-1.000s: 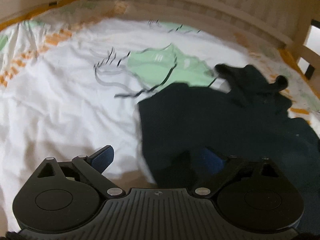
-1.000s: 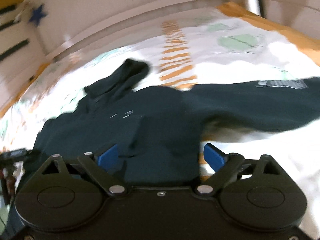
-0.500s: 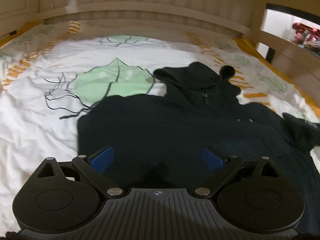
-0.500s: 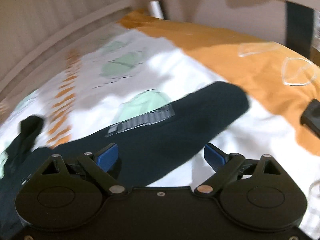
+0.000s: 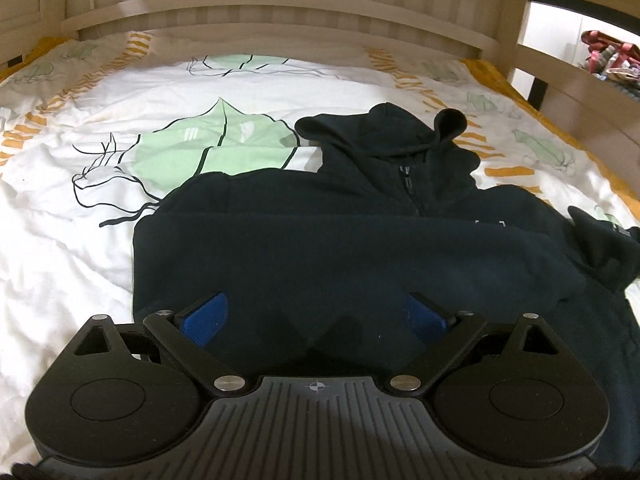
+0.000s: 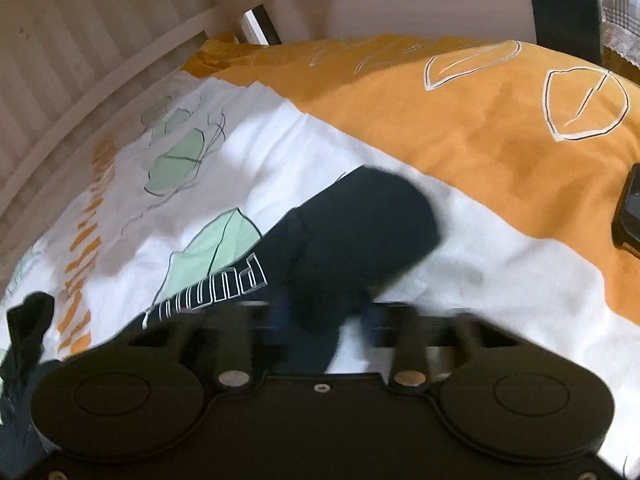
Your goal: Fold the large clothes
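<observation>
The dark hoodie (image 5: 320, 248) lies spread on the leaf-printed bed cover (image 5: 80, 216), its hood (image 5: 376, 132) far ahead of the left gripper (image 5: 316, 312), whose blue fingers (image 5: 206, 314) stand wide apart over the folded body with nothing pinched. Only the right wrist view shows the lettered sleeve (image 6: 352, 236), reaching ahead toward the cover's orange part with a black object (image 6: 628, 212) lying far right; there the right gripper (image 6: 320, 316) is closing, its blurred jaws pinching the sleeve. The wooden bed frame (image 5: 280, 12) stands beyond the hood.
</observation>
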Demonstrator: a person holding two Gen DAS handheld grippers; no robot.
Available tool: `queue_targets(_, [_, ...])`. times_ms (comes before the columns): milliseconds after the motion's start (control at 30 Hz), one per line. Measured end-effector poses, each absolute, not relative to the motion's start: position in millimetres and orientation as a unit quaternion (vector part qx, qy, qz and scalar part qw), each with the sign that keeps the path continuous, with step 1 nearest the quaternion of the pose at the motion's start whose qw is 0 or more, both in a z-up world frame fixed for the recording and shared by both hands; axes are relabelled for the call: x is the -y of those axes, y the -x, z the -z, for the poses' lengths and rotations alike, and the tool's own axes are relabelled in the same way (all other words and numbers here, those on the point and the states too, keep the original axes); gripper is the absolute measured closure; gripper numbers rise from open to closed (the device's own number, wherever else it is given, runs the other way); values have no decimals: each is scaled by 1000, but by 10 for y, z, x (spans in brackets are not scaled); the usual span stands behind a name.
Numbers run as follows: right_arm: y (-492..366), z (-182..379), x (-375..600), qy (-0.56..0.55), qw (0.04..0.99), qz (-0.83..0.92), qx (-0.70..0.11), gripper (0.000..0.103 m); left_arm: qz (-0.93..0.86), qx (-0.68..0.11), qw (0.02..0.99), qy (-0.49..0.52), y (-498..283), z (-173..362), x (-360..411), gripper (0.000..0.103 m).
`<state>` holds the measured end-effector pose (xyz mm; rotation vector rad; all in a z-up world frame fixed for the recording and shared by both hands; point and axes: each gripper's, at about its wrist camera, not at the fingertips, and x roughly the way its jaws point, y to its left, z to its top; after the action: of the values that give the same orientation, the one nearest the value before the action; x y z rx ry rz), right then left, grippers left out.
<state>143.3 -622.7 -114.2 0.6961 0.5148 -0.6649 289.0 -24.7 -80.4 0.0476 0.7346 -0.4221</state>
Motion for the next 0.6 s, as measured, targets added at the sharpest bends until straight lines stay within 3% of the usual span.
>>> queue_targets(33, [-1436,1106,6216,-327,858,314,-242,82,205,-354,912,-21,-2888,790,242,7])
queue_targets(300, [-1677,310,5614,-229,917,257,-201,83,202,-349,915,-2,-2924,702,173,7])
queue_targets(600, [-2280,-340,4220,-141,970,88,-177,83,194,-350,916,24,-2980,603,54,7])
